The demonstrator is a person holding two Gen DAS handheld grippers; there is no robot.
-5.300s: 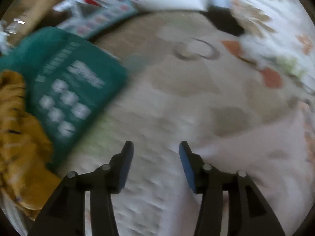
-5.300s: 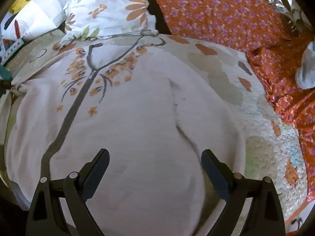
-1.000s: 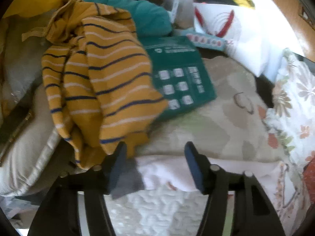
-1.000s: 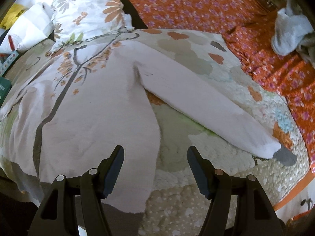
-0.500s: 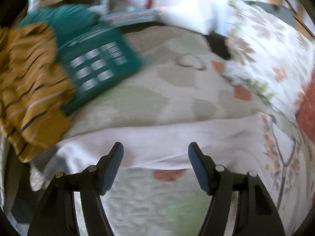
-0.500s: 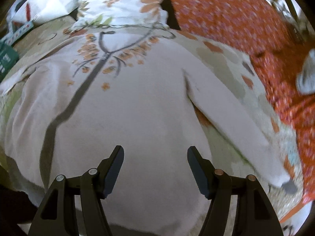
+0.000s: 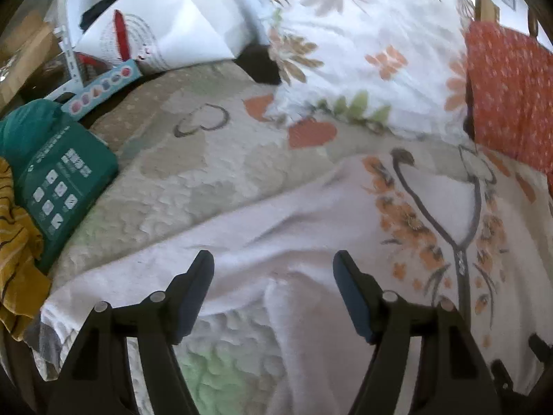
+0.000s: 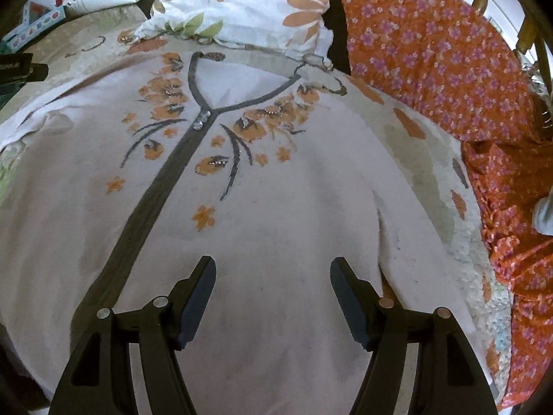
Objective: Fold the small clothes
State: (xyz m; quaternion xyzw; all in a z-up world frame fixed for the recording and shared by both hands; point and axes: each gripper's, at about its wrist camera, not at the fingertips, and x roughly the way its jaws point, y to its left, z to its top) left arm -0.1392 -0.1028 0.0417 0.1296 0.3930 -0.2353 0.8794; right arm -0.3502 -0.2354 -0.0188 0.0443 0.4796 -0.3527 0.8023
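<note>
A pale pink cardigan (image 8: 276, 214) with orange flowers and a grey zip band lies spread flat, front up, on a quilted bed cover (image 7: 207, 173). Its left sleeve (image 7: 155, 269) stretches out toward the bed's left edge. My left gripper (image 7: 273, 276) is open and empty, just above the sleeve near the armpit. My right gripper (image 8: 273, 276) is open and empty over the cardigan's lower body; the right sleeve (image 8: 414, 259) lies along the body's side. The cardigan also shows in the left wrist view (image 7: 432, 235).
A yellow striped garment (image 7: 17, 249) and a teal package (image 7: 58, 183) lie at the bed's left edge. A floral pillow (image 7: 363, 34) and a white pillow (image 7: 166, 24) sit at the head. An orange floral cloth (image 8: 449, 62) covers the right side.
The left gripper has swung right from the yellow garment and sleeve end toward the cardigan's armpit. The right gripper has moved in over the cardigan's body. Both stay open.
</note>
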